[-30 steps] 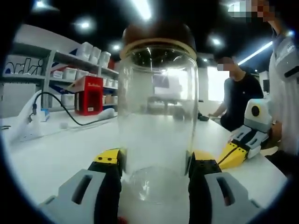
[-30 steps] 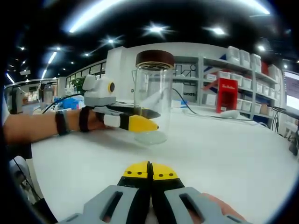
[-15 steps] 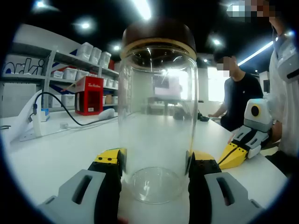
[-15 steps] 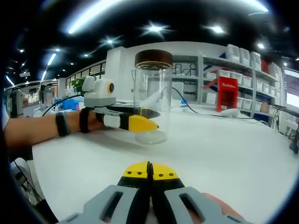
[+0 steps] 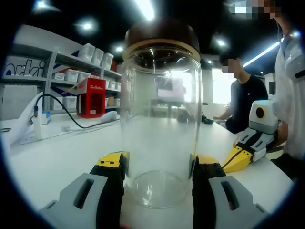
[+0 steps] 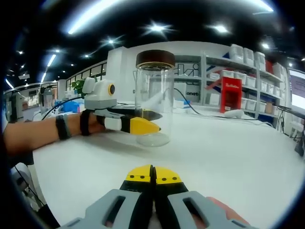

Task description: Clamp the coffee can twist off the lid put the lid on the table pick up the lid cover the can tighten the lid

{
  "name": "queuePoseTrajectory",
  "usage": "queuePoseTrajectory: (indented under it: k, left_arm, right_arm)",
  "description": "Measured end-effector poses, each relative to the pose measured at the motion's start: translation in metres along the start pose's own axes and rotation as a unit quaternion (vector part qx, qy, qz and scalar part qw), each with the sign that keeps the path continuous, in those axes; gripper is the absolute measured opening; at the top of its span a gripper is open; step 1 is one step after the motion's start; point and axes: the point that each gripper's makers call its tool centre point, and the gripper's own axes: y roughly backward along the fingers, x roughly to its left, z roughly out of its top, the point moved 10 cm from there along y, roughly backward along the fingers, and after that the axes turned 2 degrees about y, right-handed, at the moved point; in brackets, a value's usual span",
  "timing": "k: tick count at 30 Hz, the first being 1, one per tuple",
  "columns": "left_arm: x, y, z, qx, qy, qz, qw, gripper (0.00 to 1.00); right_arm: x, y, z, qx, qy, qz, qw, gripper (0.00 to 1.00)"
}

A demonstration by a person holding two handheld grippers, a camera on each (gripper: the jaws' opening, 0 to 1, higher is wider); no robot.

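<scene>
While the jar (image 5: 161, 129), centre frame, was pinched by the left gripper (image 5: 157, 174), its lid (image 5: 162, 32) remained unturned; the right gripper (image 6: 153, 175) was pressed together, unused.

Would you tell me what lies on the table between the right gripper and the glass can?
Nothing: in the right gripper view, bare white table separates the right gripper from the can.

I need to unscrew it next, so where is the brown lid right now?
The round brown lid sits on top of the clear glass can, which stands on the white table clamped low in the left claw.
</scene>
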Motion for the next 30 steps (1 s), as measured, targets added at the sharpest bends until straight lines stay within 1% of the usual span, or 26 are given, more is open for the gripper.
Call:
queuePoseTrajectory:
  k: [6,9,14,16,19,22,24,27,30]
  left_arm:
    - [-0.001,0.000,0.000,0.000,0.000,0.000,1.0000,0.48]
    - [-0.002,-0.001,0.000,-0.001,0.000,0.000,1.0000,0.48]
    - [-0.003,-0.001,0.000,0.000,0.000,0.000,1.0000,0.48]
    - [-0.003,-0.001,0.000,0.000,0.000,0.000,1.0000,0.48]
    - [-0.004,-0.001,0.000,0.000,0.000,0.000,1.0000,0.48]
    - [-0.004,-0.001,0.000,0.000,0.001,-0.001,1.0000,0.48]
    - [-0.004,-0.001,0.000,0.000,0.001,-0.001,1.0000,0.48]
    - [-0.005,-0.001,0.000,0.000,0.001,-0.001,1.0000,0.48]
    - [-0.005,-0.001,0.000,0.000,0.001,-0.001,1.0000,0.48]
  right_arm:
    - [-0.001,0.000,0.000,0.003,-0.001,0.004,1.0000,0.00]
    - [0.000,-0.001,0.002,0.012,-0.004,0.012,0.9998,0.00]
    - [0.001,0.002,0.003,0.016,-0.001,0.019,0.9997,0.00]
    - [0.000,0.004,0.007,0.011,-0.011,0.022,0.9996,0.00]
    - [-0.001,0.006,0.015,0.002,-0.002,0.017,0.9999,0.00]
    - [-0.005,0.008,0.022,-0.001,-0.009,0.018,0.9998,0.00]
    - [-0.006,0.009,0.025,-0.001,-0.009,0.018,0.9998,0.00]
    - [-0.008,0.009,0.026,-0.001,0.002,0.015,0.9999,0.00]
    - [-0.008,0.008,0.028,-0.002,-0.004,0.016,0.9999,0.00]
